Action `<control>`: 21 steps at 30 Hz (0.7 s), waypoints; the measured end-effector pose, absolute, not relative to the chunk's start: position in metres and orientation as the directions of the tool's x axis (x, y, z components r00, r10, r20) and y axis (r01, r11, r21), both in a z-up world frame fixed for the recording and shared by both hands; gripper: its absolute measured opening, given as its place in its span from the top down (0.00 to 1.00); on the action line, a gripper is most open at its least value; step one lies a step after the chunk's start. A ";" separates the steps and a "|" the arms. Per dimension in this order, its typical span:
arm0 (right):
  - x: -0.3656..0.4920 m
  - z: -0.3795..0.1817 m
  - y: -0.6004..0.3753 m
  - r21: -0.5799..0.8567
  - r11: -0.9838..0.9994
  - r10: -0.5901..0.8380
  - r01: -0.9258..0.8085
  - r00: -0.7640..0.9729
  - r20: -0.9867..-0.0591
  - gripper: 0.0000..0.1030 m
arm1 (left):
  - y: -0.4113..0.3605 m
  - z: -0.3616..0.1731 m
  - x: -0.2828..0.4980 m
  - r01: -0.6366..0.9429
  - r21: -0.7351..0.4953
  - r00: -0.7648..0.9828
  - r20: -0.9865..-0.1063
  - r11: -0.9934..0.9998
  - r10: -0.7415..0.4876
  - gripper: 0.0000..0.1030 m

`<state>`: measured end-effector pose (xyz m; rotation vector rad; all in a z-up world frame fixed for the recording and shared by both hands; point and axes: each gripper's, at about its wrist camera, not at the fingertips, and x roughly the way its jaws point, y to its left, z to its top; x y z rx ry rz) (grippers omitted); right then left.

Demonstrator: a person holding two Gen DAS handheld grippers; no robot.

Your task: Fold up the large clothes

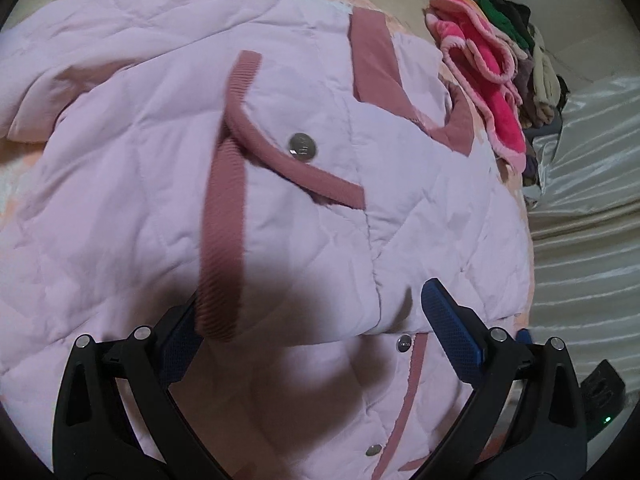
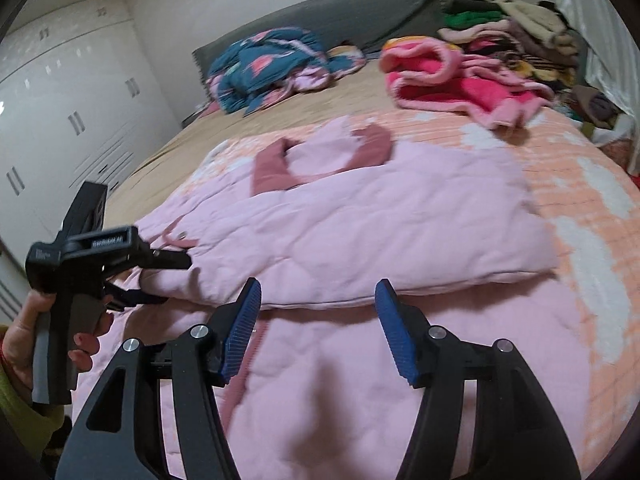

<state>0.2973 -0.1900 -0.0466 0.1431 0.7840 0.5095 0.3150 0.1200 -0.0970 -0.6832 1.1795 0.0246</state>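
A large pale pink quilted jacket [image 1: 132, 168] with dusty-rose ribbed trim [image 1: 222, 216] and metal snaps lies on the bed, partly folded over itself. My left gripper [image 1: 312, 304] hovers just above it with jaws wide apart, the left finger beside the trim band; nothing is held. In the right wrist view the jacket [image 2: 360, 216] lies folded across the bed, its rose collar [image 2: 280, 168] toward the headboard. My right gripper [image 2: 318, 296] is open and empty just in front of the folded edge. The left gripper [image 2: 168, 276] shows at the jacket's left edge, open.
A peach and white quilt [image 2: 580, 200] covers the bed. A bright pink fleece garment [image 2: 448, 84] and a pile of clothes [image 2: 520, 36] lie at the far right. A blue patterned garment [image 2: 268, 64] lies by the grey headboard. White wardrobes [image 2: 60, 120] stand left.
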 end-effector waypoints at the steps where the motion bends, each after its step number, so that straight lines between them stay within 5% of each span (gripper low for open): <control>1: 0.298 -0.047 -0.194 0.308 0.875 0.481 -0.374 0.601 -0.639 0.43 | 0.118 -0.096 0.316 -0.360 -0.462 0.402 -0.861 0.810 -0.312 0.13; 8: 0.304 -0.046 -0.226 0.304 0.906 0.423 -0.295 0.639 -0.642 0.43 | 0.116 -0.089 0.316 -0.330 -0.446 0.406 -0.863 0.832 -0.302 0.55; 13: 0.305 -0.044 -0.241 0.304 0.917 0.397 -0.258 0.660 -0.638 0.43 | 0.108 -0.065 0.319 -0.273 -0.371 0.445 -0.867 0.887 -0.226 0.73; 14: 0.305 -0.043 -0.245 0.303 0.920 0.390 -0.249 0.665 -0.637 0.43 | 0.106 -0.058 0.320 -0.261 -0.347 0.455 -0.867 0.901 -0.202 0.83; 21: 0.306 -0.034 -0.258 0.312 0.924 0.373 -0.221 0.698 -0.612 0.43 | 0.116 0.001 0.332 -0.188 -0.298 0.543 -0.825 0.936 -0.153 0.83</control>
